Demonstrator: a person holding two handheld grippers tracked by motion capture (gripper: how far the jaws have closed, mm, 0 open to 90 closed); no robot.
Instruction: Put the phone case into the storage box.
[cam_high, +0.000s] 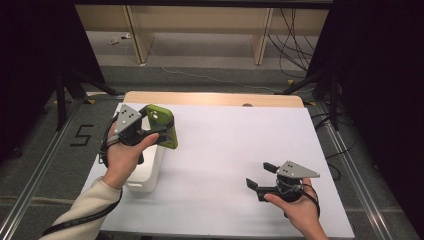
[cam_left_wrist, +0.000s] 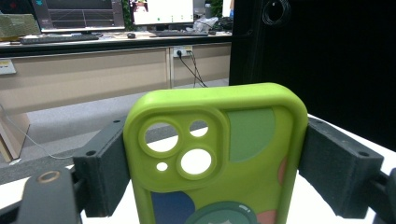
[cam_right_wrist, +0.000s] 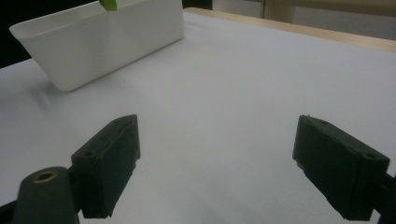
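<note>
Covering table, white sheet, dark room

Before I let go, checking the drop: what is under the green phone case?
The white bin stands beneath the green phone case, which the left gripper holds above it. The hand covers much of the bin's inside.

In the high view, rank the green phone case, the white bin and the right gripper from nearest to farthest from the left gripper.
1. green phone case: clamped between the jaws of the left gripper, above the bin.
2. white bin: just below, at the table's left edge.
3. right gripper: far across the white table, low at the right, open.
</note>
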